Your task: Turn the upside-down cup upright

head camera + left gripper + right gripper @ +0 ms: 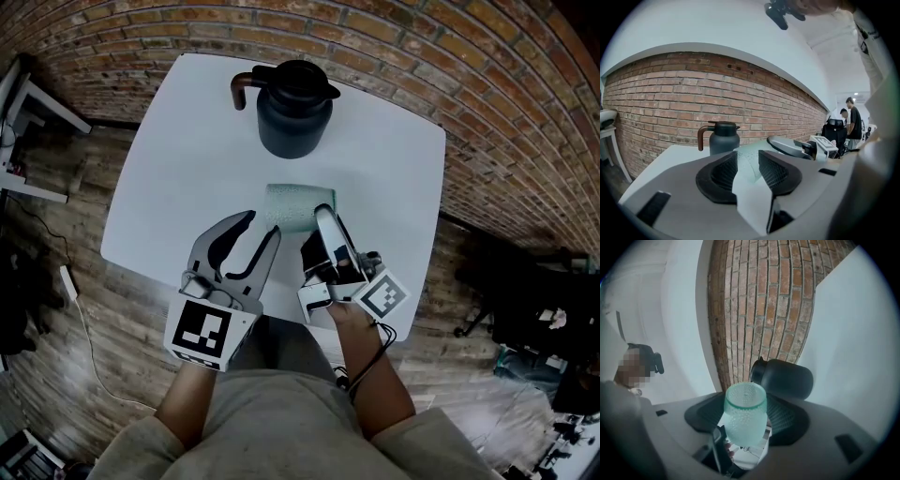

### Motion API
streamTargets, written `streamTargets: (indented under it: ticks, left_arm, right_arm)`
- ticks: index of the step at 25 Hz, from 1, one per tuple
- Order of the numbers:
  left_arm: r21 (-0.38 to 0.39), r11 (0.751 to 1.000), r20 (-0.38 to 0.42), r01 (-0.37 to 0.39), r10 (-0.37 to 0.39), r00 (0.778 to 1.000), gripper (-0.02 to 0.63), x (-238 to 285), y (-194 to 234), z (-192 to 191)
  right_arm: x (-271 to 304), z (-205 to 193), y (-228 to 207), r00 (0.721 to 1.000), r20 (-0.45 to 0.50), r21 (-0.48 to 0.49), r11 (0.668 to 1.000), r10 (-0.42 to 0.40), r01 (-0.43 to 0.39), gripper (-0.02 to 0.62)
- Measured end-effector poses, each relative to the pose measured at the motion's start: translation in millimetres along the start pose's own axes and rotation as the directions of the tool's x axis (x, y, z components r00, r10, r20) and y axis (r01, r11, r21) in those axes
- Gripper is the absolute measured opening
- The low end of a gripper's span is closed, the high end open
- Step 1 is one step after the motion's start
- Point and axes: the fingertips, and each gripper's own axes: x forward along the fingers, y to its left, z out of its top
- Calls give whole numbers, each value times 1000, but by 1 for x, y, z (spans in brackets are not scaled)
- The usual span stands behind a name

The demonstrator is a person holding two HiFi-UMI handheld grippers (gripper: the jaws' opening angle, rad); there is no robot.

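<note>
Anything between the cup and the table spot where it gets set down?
Nothing visible. The right gripper holds the cup over bare table. The dark jug stands farther back, apart from it. The left gripper is open, its tips close beside the cup's left side.

No legible text or markings

Right gripper [746,414] clamps pale green cup [744,423]; dark jug [785,378] behind.
</note>
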Motion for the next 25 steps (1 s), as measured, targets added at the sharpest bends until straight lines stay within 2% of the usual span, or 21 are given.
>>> streamTargets:
  ticks: [11,18,25]
  left_arm:
    - [-44,997,-47,63,-65,997,140,6,-9,-7]
    - [-78,991,-41,111,-114,993,140,9,-15,-7]
    - [-94,987,-44,127,-132,990,133,8,-15,-8]
  right_arm:
    - [-5,-1,1,1000,10,41,999,20,-20,284]
    - [-2,-5,3,999,8,57,997,43,-44,284]
    - [-3,-9,0,998,16,117,991,60,-61,284]
